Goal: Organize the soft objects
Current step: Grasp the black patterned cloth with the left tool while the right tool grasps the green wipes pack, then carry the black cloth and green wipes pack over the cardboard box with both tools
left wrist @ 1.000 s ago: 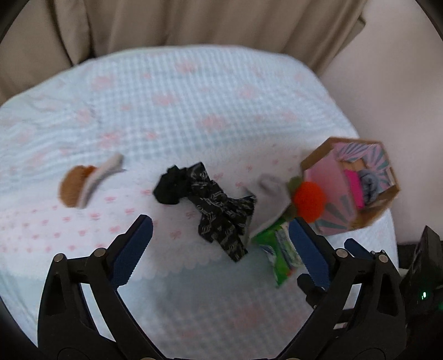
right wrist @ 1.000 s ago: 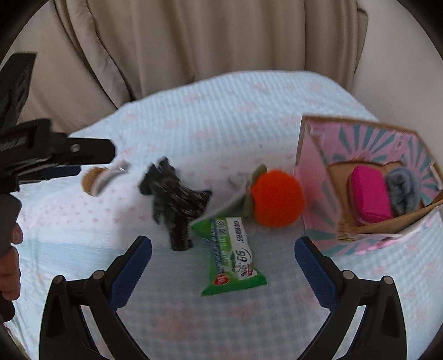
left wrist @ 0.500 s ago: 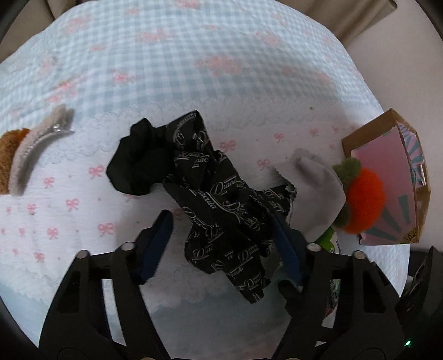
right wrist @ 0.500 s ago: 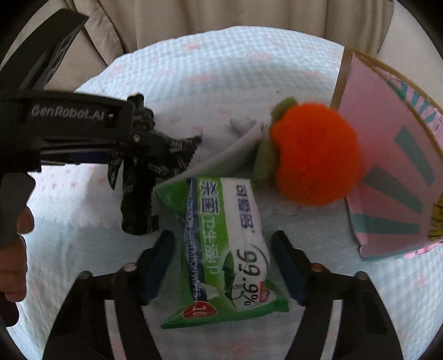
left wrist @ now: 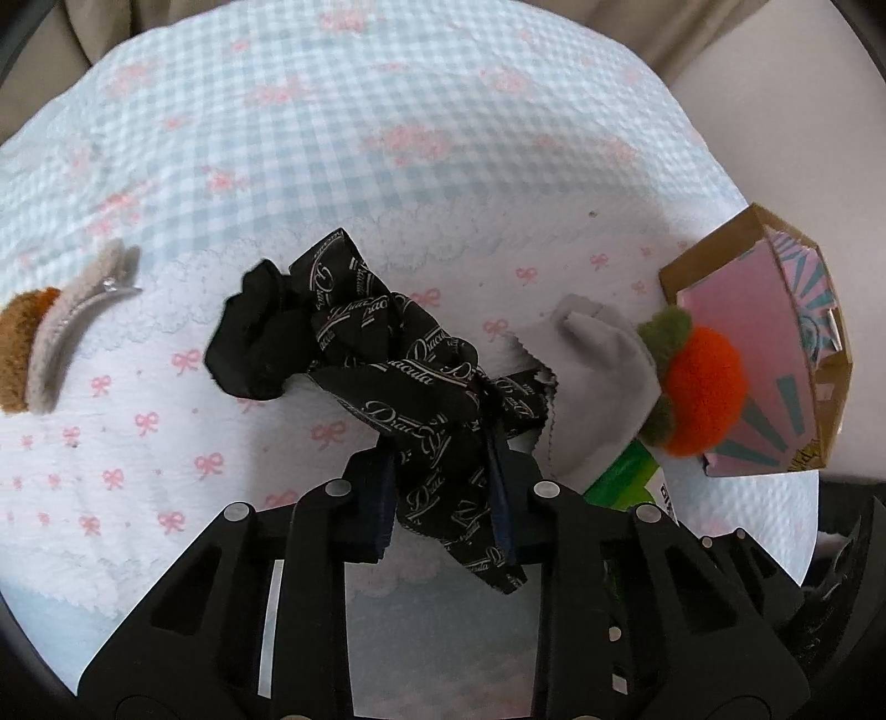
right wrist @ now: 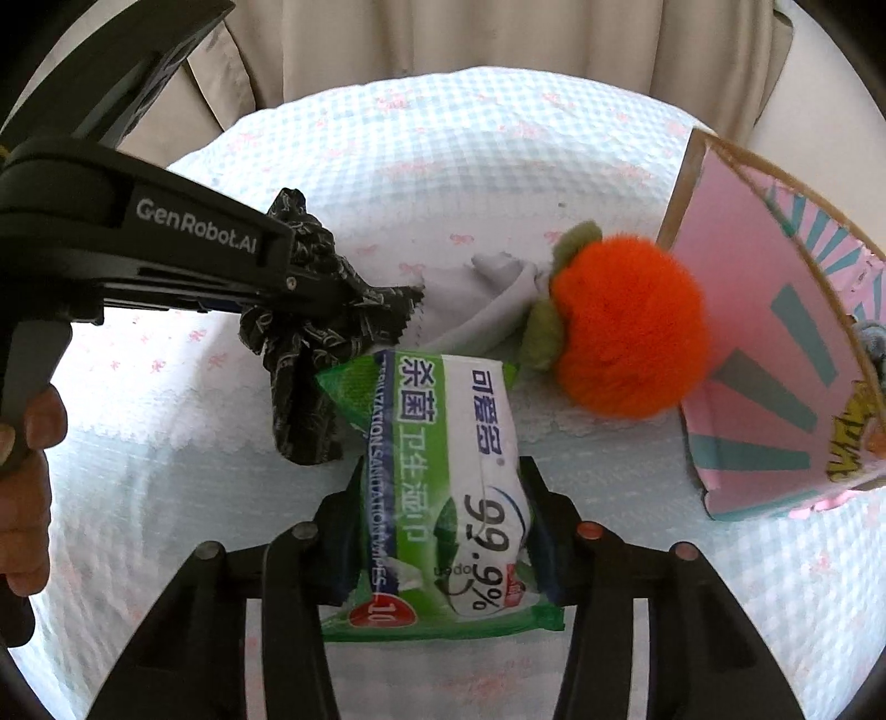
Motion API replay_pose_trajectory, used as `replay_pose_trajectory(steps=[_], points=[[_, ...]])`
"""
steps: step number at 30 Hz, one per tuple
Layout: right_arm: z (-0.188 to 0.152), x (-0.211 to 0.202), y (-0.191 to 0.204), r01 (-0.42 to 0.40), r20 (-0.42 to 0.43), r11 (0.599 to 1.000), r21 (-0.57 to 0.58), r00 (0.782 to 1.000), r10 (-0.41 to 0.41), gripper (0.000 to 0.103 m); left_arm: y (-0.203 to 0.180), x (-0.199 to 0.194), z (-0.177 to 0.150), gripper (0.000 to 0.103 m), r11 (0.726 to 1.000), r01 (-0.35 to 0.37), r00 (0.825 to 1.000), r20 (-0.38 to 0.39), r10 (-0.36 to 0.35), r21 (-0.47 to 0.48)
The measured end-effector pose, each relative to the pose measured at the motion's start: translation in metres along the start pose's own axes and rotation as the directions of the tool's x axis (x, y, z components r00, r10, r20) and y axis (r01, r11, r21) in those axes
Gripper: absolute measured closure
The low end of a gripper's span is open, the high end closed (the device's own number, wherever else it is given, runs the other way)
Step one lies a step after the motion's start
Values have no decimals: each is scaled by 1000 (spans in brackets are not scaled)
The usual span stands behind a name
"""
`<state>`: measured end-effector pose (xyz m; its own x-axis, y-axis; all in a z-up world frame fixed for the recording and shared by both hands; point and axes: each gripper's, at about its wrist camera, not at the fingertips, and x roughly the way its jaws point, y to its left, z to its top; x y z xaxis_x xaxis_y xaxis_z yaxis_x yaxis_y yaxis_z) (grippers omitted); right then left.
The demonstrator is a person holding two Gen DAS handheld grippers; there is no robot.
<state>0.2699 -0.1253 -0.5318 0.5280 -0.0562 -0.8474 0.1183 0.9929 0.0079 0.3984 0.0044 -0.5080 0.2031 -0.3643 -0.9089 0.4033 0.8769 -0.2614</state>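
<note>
I see my left gripper [left wrist: 443, 498] squeezing the black scarf [left wrist: 387, 354] between its two fingers, and the rest of the scarf trails out ahead of the fingertips in a dark bunch. My right gripper [right wrist: 443, 531] is pinched on the green pack of wipes [right wrist: 443, 476], which sticks out in front of the fingers. Just past the pack lies a grey cloth [right wrist: 482, 299], and beside it, ahead and to the right of my right fingers, sits a fluffy orange ball with green leaves [right wrist: 626, 327]. The ball touches a pink box with teal stripes [right wrist: 775, 354]. Far to the left of my left fingers rest a brown puff [left wrist: 19, 343] and a beige hair clip [left wrist: 72, 321], side by side. Everything lies on a soft cover [left wrist: 387, 138] with pale blue checks and small pink bows. Behind it hang beige curtains [right wrist: 498, 39], and a plain pale wall [left wrist: 775, 94] shows off to the right.
</note>
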Motion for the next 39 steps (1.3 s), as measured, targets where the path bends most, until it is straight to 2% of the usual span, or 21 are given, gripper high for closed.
replay_pose_trajectory(steps=[8, 11, 16, 24, 31, 39], points=[[-4, -53, 0, 4, 52, 1000, 24, 999, -6, 59, -4, -62, -14, 79, 1000, -5, 998, 70, 5, -1], [5, -74, 5, 6, 77, 1000, 26, 997, -8, 59, -7, -94, -22, 79, 1000, -9, 995, 101, 10, -10], [3, -134, 10, 0, 116, 999, 32, 993, -4, 59, -14, -158, -40, 79, 1000, -19, 989, 149, 22, -19], [24, -241, -2, -16, 184, 997, 71, 983, 3, 59, -36, -263, -63, 79, 999, -36, 974, 222, 41, -24], [46, -311, -36, -9, 248, 994, 106, 969, -17, 59, -73, -325, -68, 79, 999, -42, 956, 289, 48, -26], [66, -354, -94, -40, 281, 995, 93, 960, 12, 59, -154, -353, -62, 79, 998, -57, 929, 365, 61, -22]])
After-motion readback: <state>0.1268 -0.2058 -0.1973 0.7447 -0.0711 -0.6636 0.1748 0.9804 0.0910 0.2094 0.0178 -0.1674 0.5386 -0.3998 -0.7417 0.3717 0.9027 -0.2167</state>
